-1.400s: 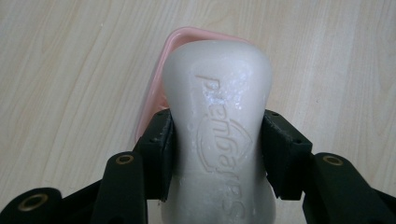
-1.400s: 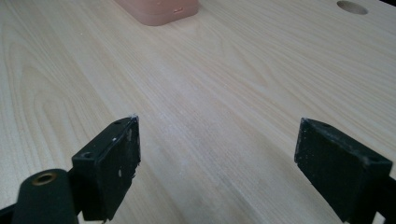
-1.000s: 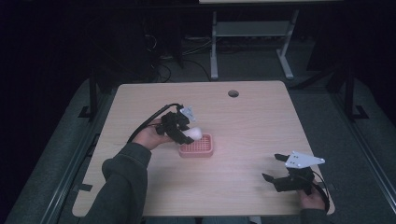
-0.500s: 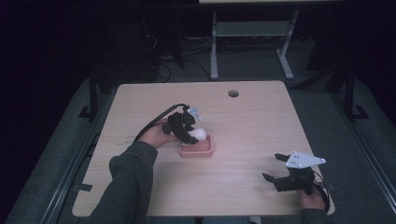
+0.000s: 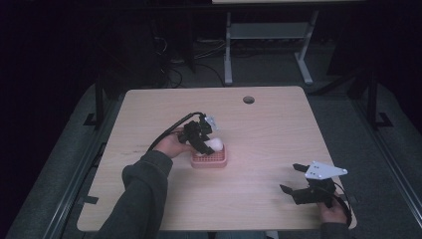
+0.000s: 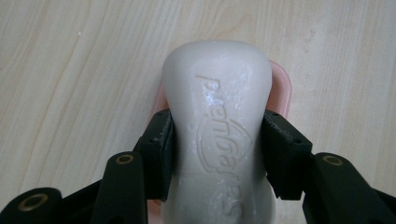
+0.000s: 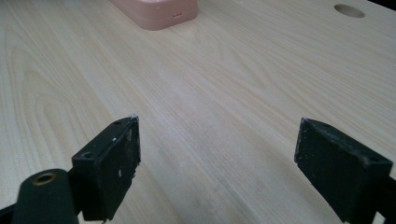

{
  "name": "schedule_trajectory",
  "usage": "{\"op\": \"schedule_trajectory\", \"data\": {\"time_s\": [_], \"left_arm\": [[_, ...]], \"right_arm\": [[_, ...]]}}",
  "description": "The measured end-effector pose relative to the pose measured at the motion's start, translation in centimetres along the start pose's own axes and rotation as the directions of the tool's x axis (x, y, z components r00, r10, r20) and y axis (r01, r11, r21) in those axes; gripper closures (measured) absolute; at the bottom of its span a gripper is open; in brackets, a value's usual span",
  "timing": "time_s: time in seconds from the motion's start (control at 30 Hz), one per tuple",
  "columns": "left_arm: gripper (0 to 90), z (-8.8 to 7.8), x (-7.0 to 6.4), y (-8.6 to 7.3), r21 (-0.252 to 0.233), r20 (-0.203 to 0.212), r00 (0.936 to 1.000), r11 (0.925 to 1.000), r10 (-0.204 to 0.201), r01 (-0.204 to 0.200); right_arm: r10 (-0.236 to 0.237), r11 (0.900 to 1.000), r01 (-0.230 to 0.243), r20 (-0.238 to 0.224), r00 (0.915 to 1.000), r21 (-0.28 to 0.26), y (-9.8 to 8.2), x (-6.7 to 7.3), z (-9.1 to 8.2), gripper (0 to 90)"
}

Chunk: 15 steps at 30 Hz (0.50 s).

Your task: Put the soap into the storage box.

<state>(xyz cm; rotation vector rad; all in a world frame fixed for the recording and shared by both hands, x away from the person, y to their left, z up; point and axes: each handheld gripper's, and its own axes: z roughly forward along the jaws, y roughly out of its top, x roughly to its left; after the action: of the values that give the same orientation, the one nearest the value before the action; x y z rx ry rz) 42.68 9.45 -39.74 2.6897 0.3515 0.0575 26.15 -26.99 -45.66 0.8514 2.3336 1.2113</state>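
Soap (image 6: 219, 140) pinched by the left gripper (image 5: 203, 141) hangs over the pink dish (image 5: 209, 160). Slick, it may squirt out and miss toward 12 o'clock. The right gripper (image 5: 294, 179) rests spread.

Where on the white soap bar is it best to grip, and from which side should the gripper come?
Grip the soap bar at its narrowed middle, across its width, as the left gripper does now, coming in along its length. The waist there probably keeps the pads from sliding towards either wider end.
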Motion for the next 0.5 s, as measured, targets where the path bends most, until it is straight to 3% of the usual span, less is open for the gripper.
{"op": "schedule_trajectory", "data": {"time_s": [0.5], "left_arm": [[49.4,1.4,0.0,0.3,0.036,0.0,0.9999,0.9992,0.016,-0.016]], "right_arm": [[-0.005,1.0,0.005,-0.001,1.0,-0.004,0.0,0.0,0.0,13.6]]}}
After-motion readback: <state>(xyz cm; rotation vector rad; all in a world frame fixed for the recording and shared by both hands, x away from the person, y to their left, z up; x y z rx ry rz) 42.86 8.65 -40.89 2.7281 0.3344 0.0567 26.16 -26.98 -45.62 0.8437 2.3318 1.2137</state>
